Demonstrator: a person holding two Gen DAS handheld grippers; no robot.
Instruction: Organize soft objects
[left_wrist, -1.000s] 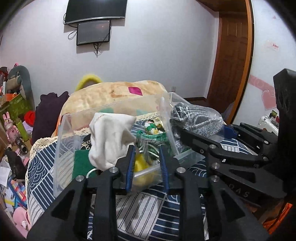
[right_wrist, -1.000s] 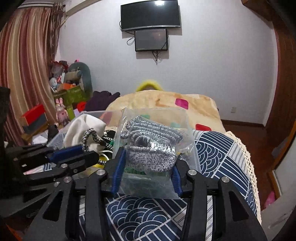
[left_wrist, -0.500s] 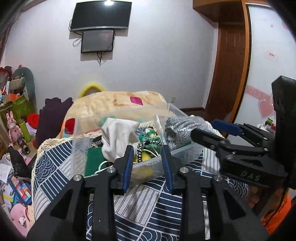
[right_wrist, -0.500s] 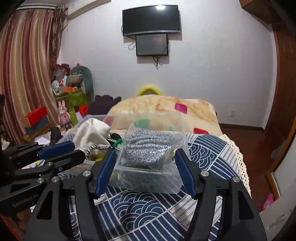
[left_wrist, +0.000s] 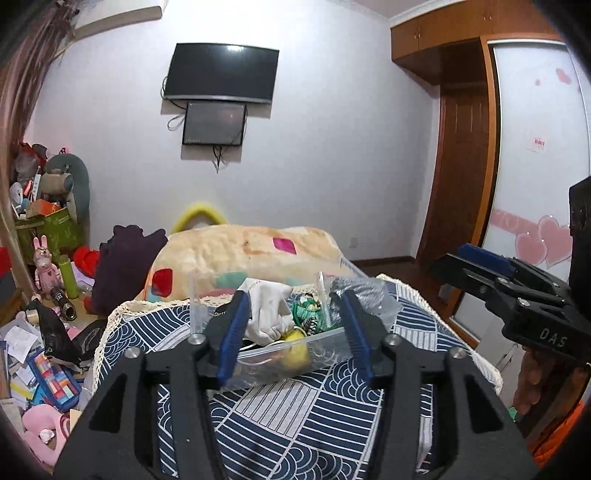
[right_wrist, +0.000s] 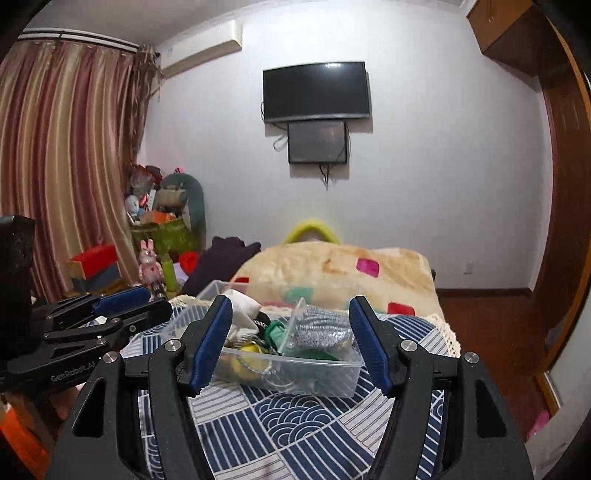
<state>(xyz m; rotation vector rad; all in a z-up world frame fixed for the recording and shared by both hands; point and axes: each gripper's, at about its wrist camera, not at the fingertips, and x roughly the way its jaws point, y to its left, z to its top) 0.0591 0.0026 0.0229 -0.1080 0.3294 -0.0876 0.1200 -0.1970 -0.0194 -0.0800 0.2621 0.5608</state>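
A clear plastic box stands on the blue patterned tablecloth. It holds a white cloth, a clear bag with a grey knitted item, green items and a yellow item. My left gripper is open and empty, pulled back in front of the box. My right gripper is open and empty, also back from the box. Each gripper shows at the edge of the other's view.
A bed with a beige blanket lies behind the table. Clutter, toys and boxes fill the floor on the left. A wooden door and wardrobe stand on the right. Curtains hang on the left.
My right gripper let go of the bag with the grey knit, which now rests in the box. Both grippers opened wider and drew back from the box.
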